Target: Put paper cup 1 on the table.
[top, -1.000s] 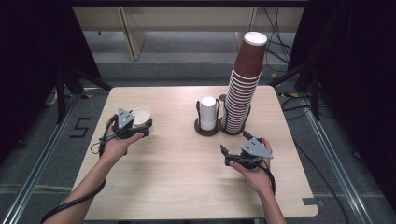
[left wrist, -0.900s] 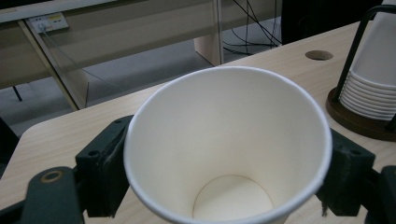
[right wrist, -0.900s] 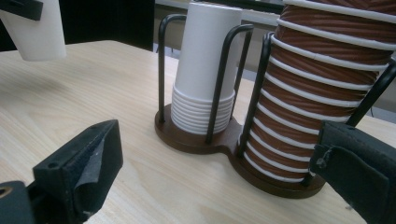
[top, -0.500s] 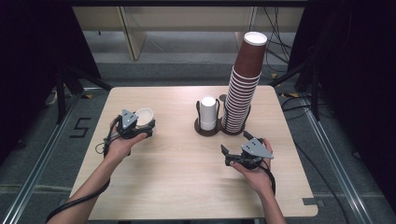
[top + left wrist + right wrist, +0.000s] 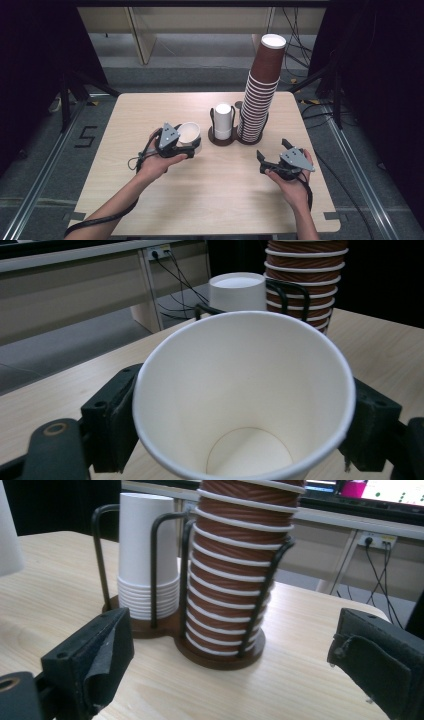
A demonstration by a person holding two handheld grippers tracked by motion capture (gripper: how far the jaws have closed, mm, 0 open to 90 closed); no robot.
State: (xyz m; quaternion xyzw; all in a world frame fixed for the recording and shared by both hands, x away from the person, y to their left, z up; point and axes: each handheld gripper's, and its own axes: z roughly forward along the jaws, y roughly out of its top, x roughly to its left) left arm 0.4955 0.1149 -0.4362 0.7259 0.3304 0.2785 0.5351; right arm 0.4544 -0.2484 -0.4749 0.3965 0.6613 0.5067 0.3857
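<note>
White paper cup (image 5: 240, 405), open end up and empty inside, sits clamped between the jaws of the left gripper (image 5: 186, 145), which a hand (image 5: 155, 162) holds low over the left half of the wooden table (image 5: 210, 200). In the left gripper view one black jaw presses each side of the cup wall just under the rim. On the near right, the right gripper (image 5: 272, 159) rests in the other hand (image 5: 295, 185) with its jaws spread wide and nothing between them; it points toward the cup holder (image 5: 220, 657) near the table's far middle. That holder is a dark double base with black wire uprights. Its left bay carries a short nested stack of white cups (image 5: 147, 555), stacked upside down. Its right bay carries a tall, leaning tower of brown cups (image 5: 260, 95) with white rims, rising well above the wire frame. Beyond the table lie grey floor and a pale bench with cables (image 5: 295, 30). Compared with a second ago, the left gripper and its cup have shifted slightly right, toward the holder; the right gripper, the holder and both stacks have stayed where they were.
</note>
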